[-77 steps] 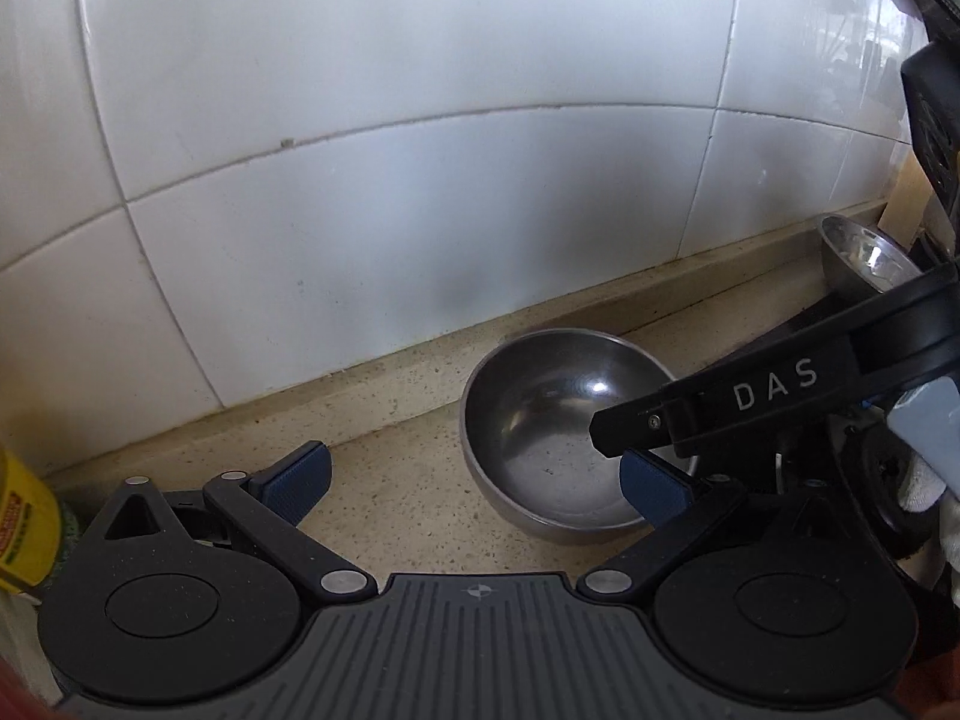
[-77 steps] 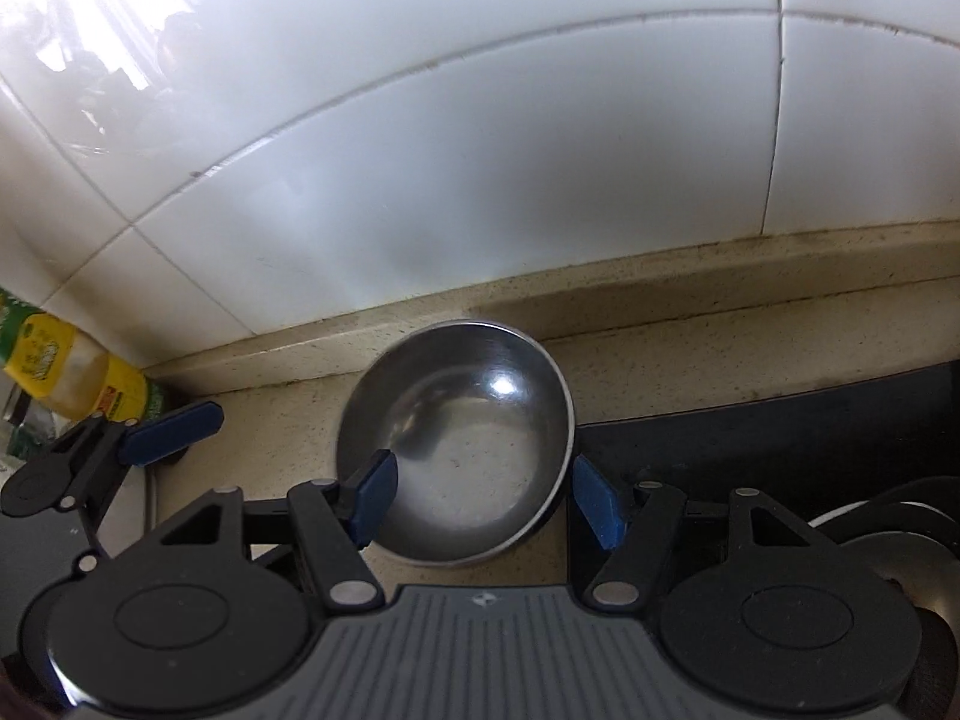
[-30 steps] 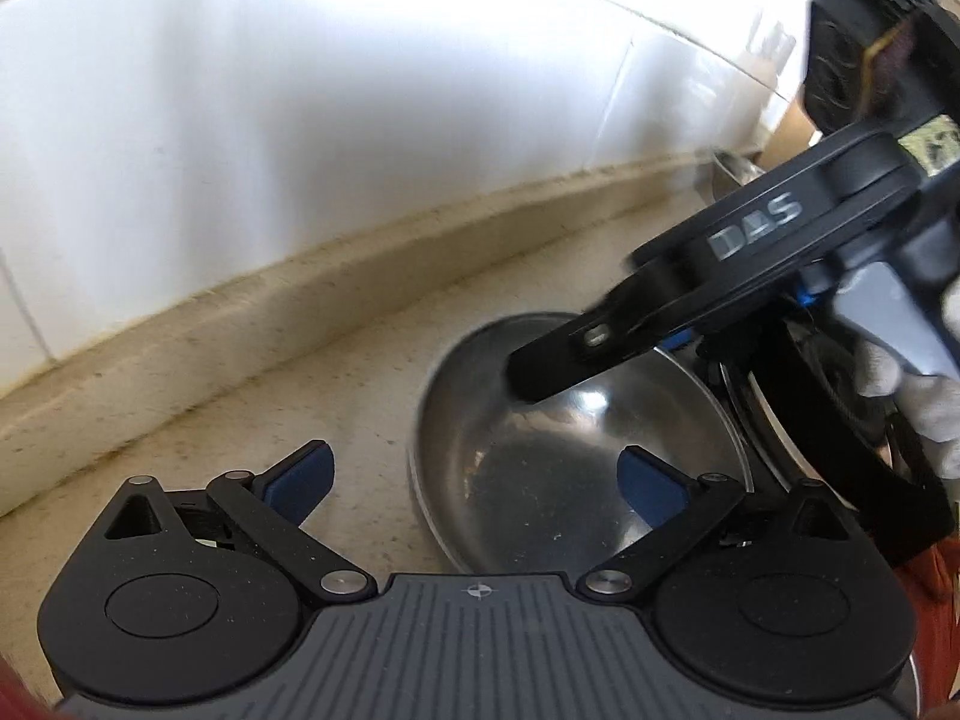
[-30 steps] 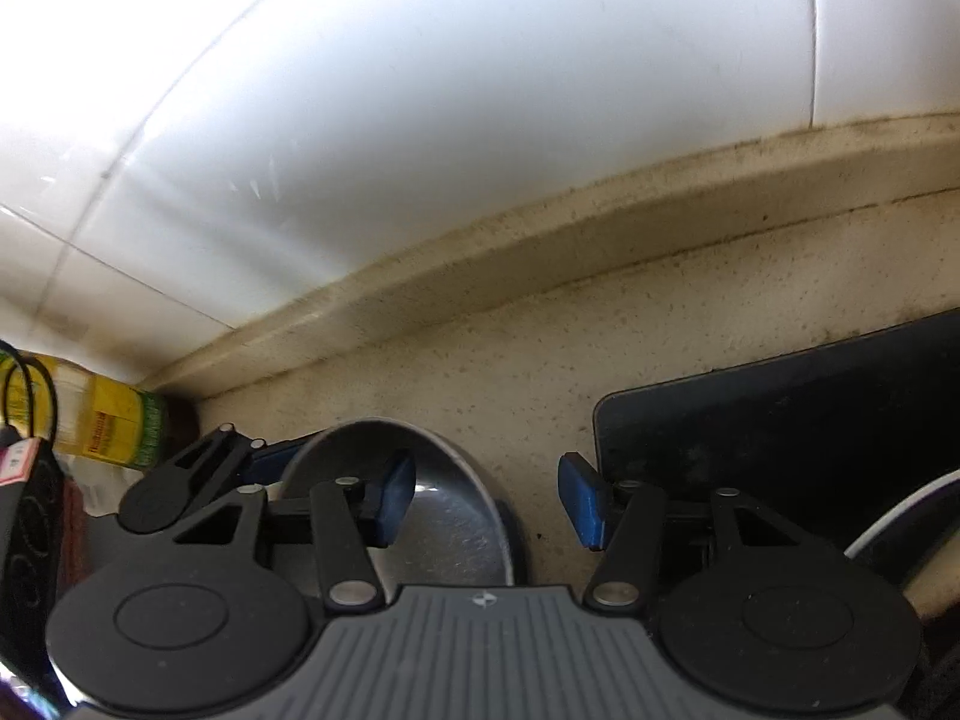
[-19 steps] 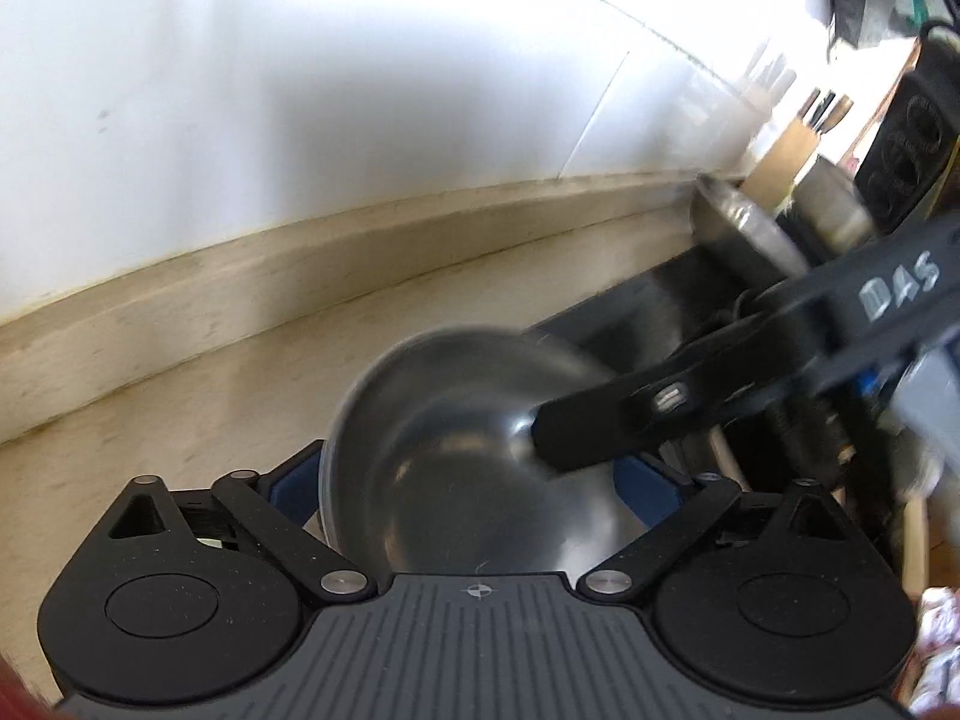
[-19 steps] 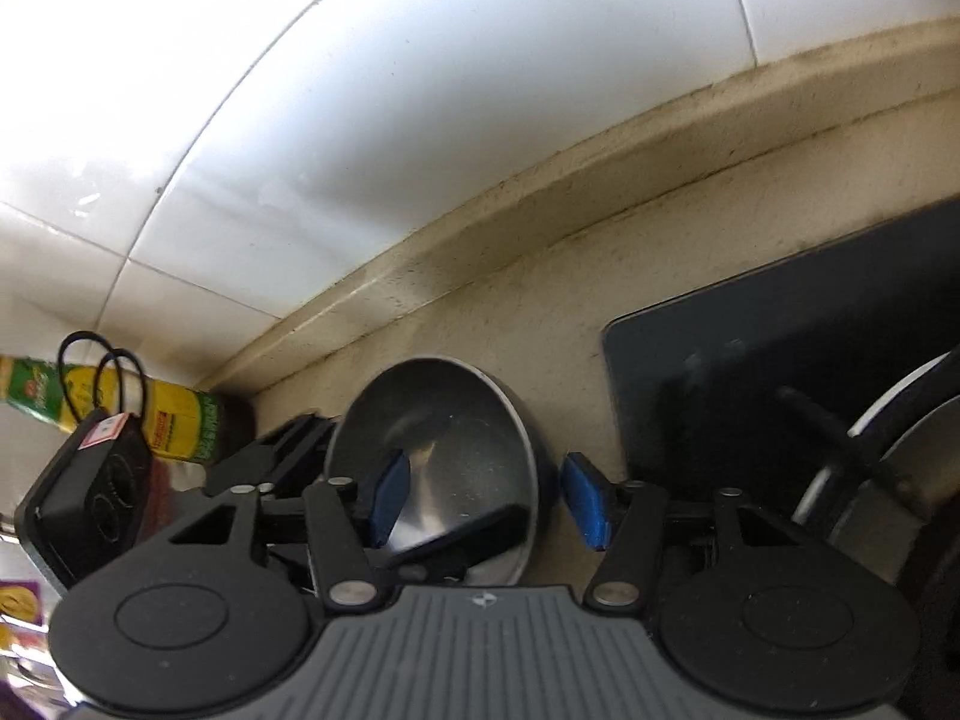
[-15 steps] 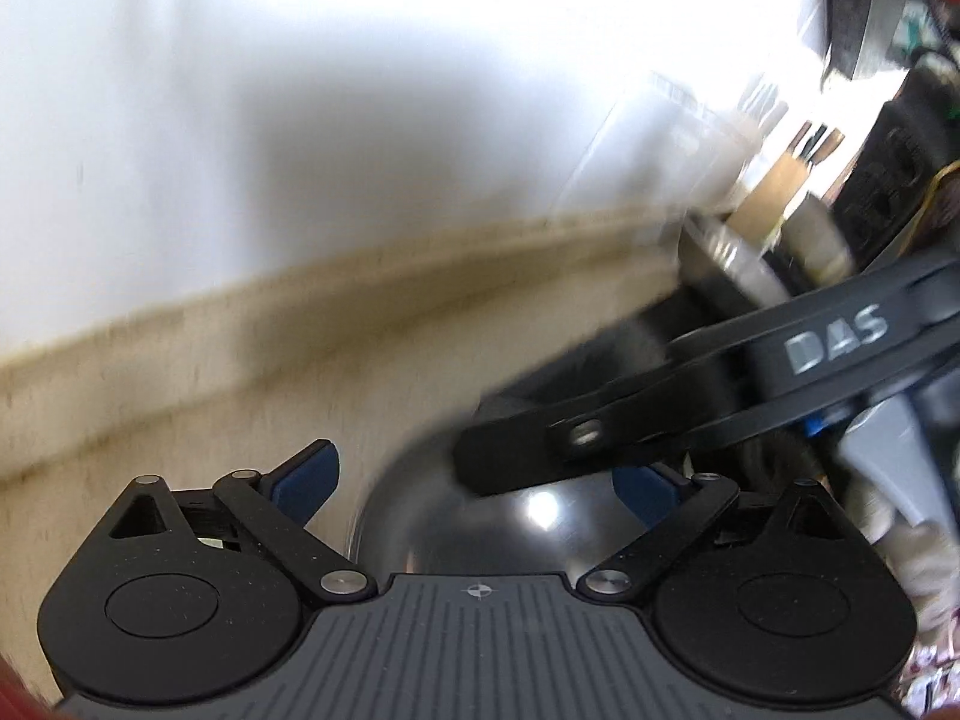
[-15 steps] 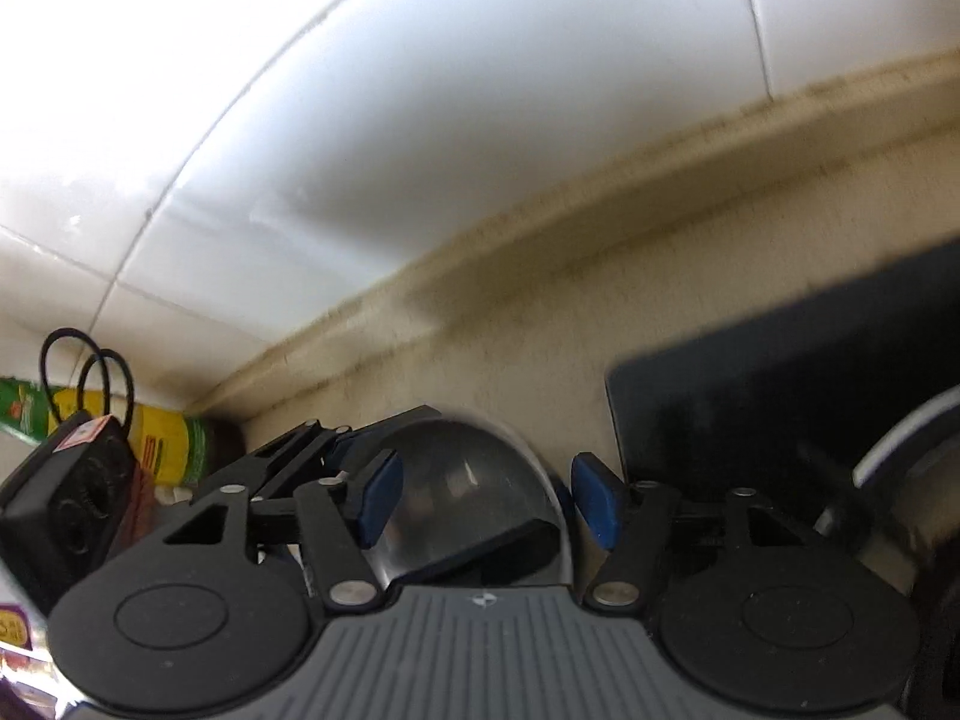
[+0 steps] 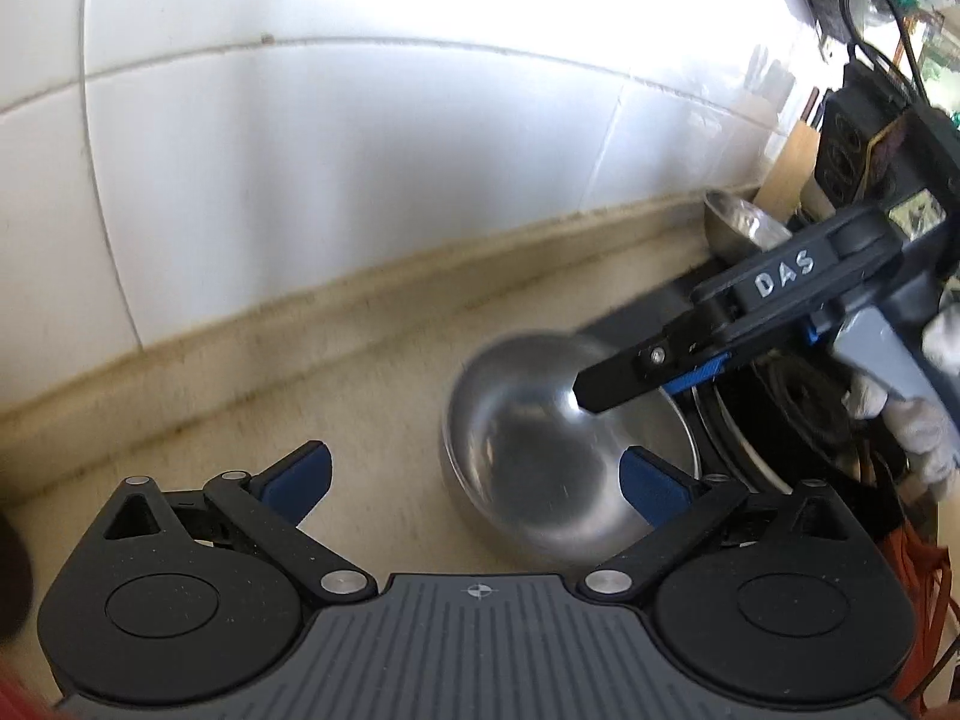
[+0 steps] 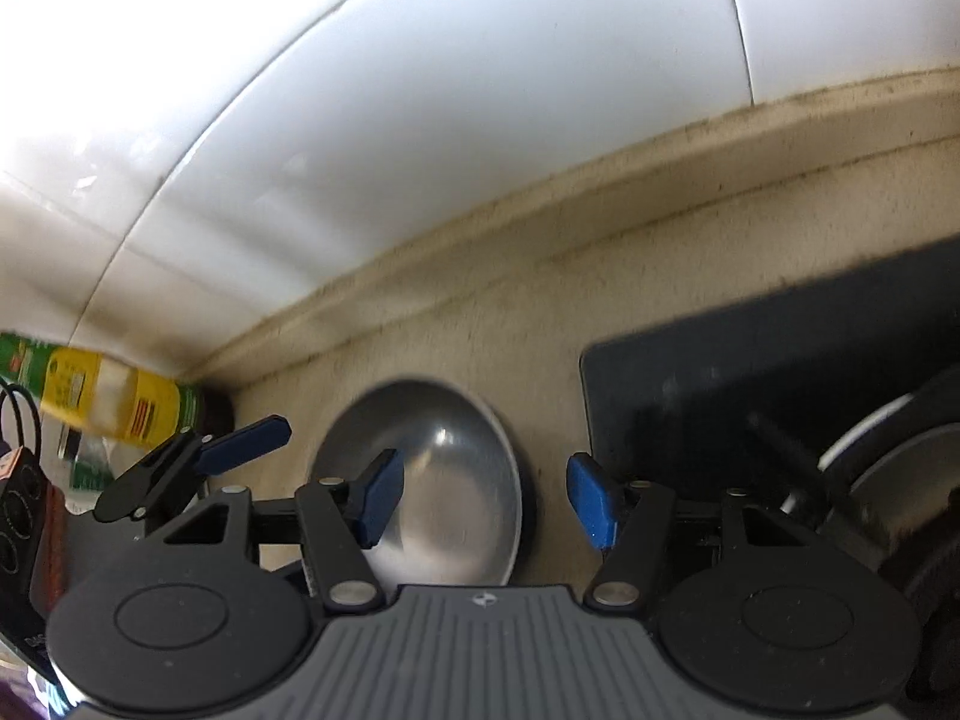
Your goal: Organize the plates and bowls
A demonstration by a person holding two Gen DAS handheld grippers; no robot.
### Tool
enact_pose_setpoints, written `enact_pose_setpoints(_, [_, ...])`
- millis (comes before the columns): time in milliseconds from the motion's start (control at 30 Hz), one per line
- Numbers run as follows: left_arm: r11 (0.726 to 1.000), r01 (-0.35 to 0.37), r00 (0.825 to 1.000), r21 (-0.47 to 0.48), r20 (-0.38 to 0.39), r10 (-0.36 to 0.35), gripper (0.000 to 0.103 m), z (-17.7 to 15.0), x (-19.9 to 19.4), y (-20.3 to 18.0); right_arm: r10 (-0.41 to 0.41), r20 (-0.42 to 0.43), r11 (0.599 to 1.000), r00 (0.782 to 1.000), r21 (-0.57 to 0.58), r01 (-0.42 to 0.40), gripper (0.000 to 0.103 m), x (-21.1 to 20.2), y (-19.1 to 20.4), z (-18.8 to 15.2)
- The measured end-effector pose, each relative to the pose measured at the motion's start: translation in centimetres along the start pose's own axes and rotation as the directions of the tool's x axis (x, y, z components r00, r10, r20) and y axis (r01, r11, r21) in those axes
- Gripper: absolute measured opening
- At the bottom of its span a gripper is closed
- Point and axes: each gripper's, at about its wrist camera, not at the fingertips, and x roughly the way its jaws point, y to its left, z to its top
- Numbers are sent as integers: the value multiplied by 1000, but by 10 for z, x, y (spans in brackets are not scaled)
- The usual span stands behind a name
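The steel bowl (image 9: pixel 558 450), judged light, rigid and slippery, is seen on the speckled surface (image 9: pixel 360 396) beside the dark mat (image 10: pixel 780 372), best taken by its thin rim, between both unclamped hand-held grippers, left (image 9: pixel 474 480) widest, right (image 10: pixel 483 498) partly open.

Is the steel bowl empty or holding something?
Empty: the steel bowl shows only bare, shiny metal inside in both wrist views, though motion blur could hide small residue.

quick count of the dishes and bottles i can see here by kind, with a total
round steel bowl on the beige counter: 1
smaller steel bowl by the wall: 1
white-rimmed plates on the dark mat: 2, perhaps more hidden
yellow-labelled bottle: 1
total: 5
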Motion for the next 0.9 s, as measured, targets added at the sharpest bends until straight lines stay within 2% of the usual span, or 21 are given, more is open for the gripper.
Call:
enact_pose_setpoints(200, [992,-43,998,-121,-44,38,103,-15,10,14,61,-26,996,998,66,-59,60,2,-4,-18])
enact_pose_setpoints(400, [981,6,1000,-192,16,-2,103,-31,-12,43,79,-31,994,996,79,-76,60,8,-3,-19])
enact_pose_setpoints(533, [958,-25,998,-287,55,42,103,-46,-30,50,114,-46,984,992,144,-106,58,17,-6,-14])
enact_pose_setpoints(667, [921,-90,986,-380,99,137,103,-48,-43,57,121,-52,967,991,231,-106,52,32,-18,-4])
enact_pose_setpoints(700, [909,-103,983,-403,96,154,103,-48,-41,59,119,-53,966,991,236,-103,46,36,-18,0])
enact_pose_setpoints(733, [906,-108,984,-410,89,157,103,-46,-37,59,116,-45,968,992,229,-102,44,39,-17,4])
enact_pose_setpoints(800, [918,-128,981,-376,85,172,103,-42,-30,53,83,-36,978,996,197,-74,44,41,-11,13])
enact_pose_setpoints(900, [932,-201,967,-302,93,239,103,-32,-23,41,-3,-10,995,1000,97,4,44,43,4,22])
